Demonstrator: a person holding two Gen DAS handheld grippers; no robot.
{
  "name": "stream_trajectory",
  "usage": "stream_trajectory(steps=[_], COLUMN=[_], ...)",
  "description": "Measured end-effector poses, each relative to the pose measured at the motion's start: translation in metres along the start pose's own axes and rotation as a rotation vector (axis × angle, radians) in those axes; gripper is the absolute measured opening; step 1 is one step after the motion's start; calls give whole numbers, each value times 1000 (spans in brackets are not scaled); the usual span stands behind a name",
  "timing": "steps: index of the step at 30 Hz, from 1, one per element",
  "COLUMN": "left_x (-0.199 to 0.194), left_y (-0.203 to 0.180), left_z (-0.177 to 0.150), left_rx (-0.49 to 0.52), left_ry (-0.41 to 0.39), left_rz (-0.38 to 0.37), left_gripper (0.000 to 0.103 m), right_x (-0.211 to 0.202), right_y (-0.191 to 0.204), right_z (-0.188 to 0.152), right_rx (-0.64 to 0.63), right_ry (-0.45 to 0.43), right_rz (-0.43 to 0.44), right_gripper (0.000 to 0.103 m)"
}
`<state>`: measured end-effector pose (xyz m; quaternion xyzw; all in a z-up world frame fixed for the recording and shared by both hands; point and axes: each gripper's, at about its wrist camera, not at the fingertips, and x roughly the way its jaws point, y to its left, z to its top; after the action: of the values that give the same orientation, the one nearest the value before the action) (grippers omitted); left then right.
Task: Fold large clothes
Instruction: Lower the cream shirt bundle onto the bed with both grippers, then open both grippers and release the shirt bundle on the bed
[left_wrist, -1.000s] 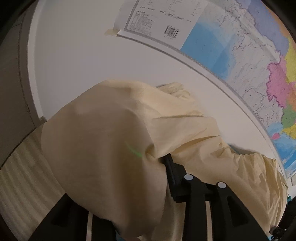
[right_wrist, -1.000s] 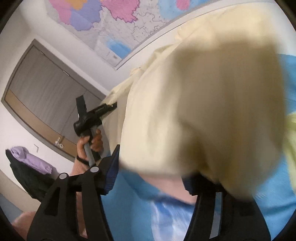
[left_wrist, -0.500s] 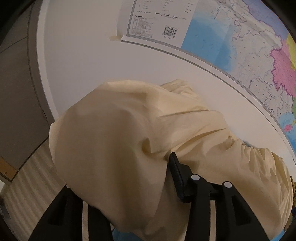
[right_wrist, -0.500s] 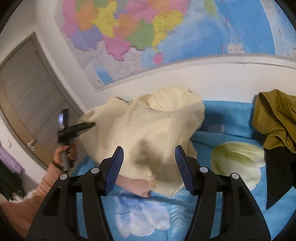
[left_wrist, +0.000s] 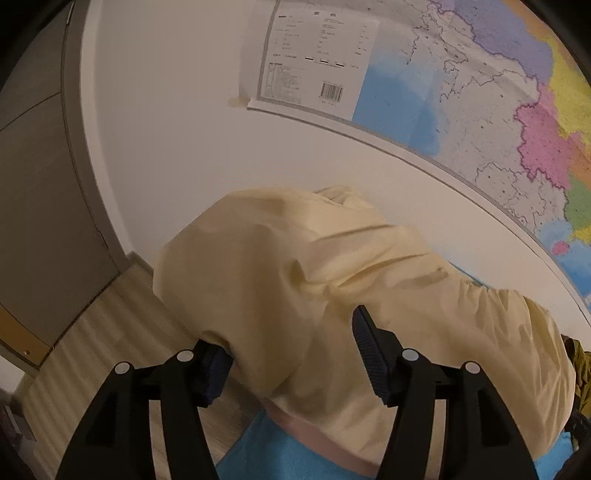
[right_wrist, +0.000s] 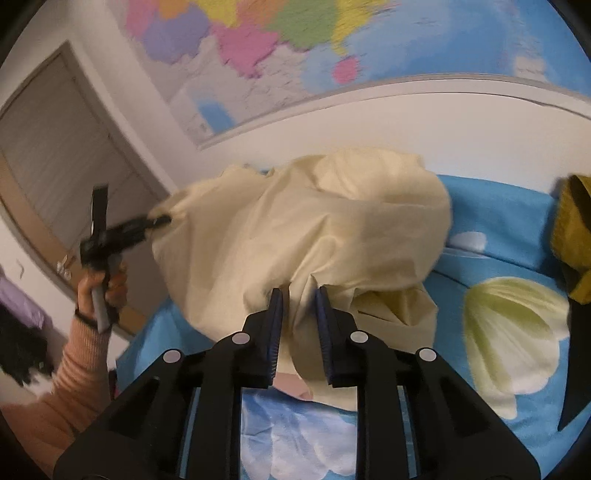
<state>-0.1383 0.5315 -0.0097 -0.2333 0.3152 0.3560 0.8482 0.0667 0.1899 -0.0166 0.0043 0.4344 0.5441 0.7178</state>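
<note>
A large cream-yellow garment (left_wrist: 332, 266) lies bunched on the blue flowered bedsheet (right_wrist: 498, 221). In the left wrist view my left gripper (left_wrist: 288, 332) has its jaws opening; the cloth drapes over the left finger and sags between the pads, and the right pad (left_wrist: 365, 347) is bare. Seen from the right wrist, the left gripper (right_wrist: 159, 221) is at the garment's (right_wrist: 314, 221) far left edge, held by a hand (right_wrist: 92, 291). My right gripper (right_wrist: 299, 295) is closing, with a near fold of the garment pinched between its pads. A pink layer (right_wrist: 291, 384) peeks from under the garment.
An olive garment (right_wrist: 576, 229) lies at the bed's right side, with dark cloth below it. A big map (left_wrist: 480, 92) hangs on the white wall behind the bed. A grey door (right_wrist: 55, 155) and wood-look floor (left_wrist: 110, 332) are on the left, with purple and black clothes (right_wrist: 18, 314) beyond.
My left jaws have spread apart and more of the left finger shows from under the cloth. My right gripper has pulled back from the garment, then narrowed its jaws onto a near fold.
</note>
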Motion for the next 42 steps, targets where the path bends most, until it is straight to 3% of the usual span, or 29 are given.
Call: stream_trajectory(steps=[2,4,5,10,15,19,23,28,31,42], left_x=[18,32,33,-12,-63,-95,-89,-56,-41,-40], left_y=[-11,-13,-11,1,5,-27,-74,-116,-132,-138], left_z=[4,1,-1,-19,-36,-55,-67,-93,-101,-100], left_rx=[74,101,96,60,84,185,258,322,366,380], left_ry=[45,80,95,-25,-141,-192,-163,-77,-82,-93], left_rz=[26,160,166,51,-21,-124,-260,-290,-223,-167], left_gripper=[81,78,77,77,78,80,82,82,82,82], right_x=[14,29,27,-4,-30,-26,-6,34,46,25], right_y=[3,4,4,11,19,24,33,30,26,27], right_z=[-5,-12,-13,-8,-2,8,20,25,20,18], right_rx=[-20,-34,-42,-84,-125,-131,-124,-111,-110,-64], right_ry=[69,160,160,84,3,-34,-62,2,35,-15], right_rz=[-29,-55,-73,-90,-103,-82,-50,-37,-47,10], right_gripper=[20,21,22,38,42,42,42,45,44,49])
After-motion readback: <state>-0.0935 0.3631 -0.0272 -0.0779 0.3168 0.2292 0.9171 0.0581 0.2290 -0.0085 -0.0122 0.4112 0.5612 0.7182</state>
